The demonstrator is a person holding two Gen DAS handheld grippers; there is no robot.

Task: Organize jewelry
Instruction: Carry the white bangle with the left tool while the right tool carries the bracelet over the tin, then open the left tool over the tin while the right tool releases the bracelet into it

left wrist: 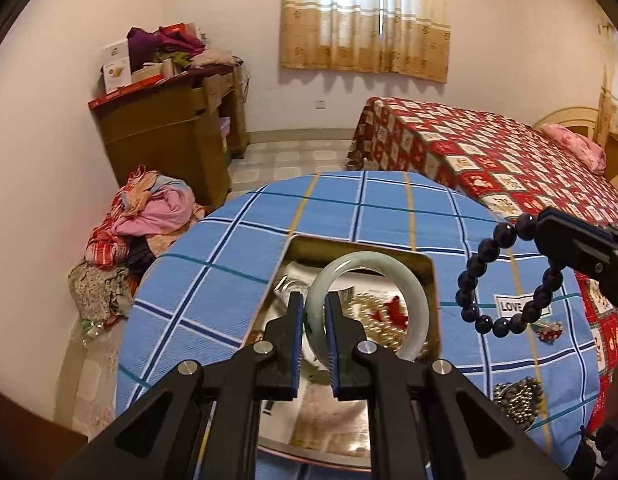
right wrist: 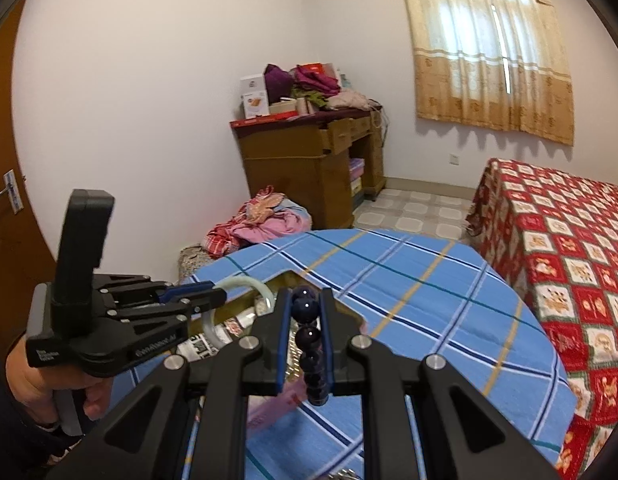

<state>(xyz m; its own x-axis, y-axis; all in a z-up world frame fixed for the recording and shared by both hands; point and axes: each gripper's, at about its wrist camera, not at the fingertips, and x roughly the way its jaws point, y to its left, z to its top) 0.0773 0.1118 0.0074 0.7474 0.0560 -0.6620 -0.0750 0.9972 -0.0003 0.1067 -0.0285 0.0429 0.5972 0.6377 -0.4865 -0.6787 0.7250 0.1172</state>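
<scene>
1. The left tongs [left wrist: 313,312] are clenched on a pale green bangle [left wrist: 405,280], pinching its near-left rim and holding it upright over an open gold tin [left wrist: 425,264].
2. The tin sits on the counter [left wrist: 213,264], which is covered in a blue plaid cloth. Inside it lie a pile of gold beads [left wrist: 373,320] with a red tassel [left wrist: 393,306] on top.
3. The right tongs [right wrist: 305,312] are clenched on a dark bead bracelet [right wrist: 309,336]; from the left camera the loop [left wrist: 485,256] hangs in the air to the right of the tin, above the cloth.
4. On the cloth near the right edge lies a heap of dark and gold beads [left wrist: 517,400], and farther back a small red-and-white trinket [left wrist: 549,330].
5. From the right camera, the left tongs [right wrist: 219,298] show side-on with the bangle [right wrist: 265,286] over the tin's edge.
6. Behind stand a bed [left wrist: 509,160] with a red quilt, a brown cabinet [left wrist: 165,136], and clothes heaped [left wrist: 149,216] by the wall.
</scene>
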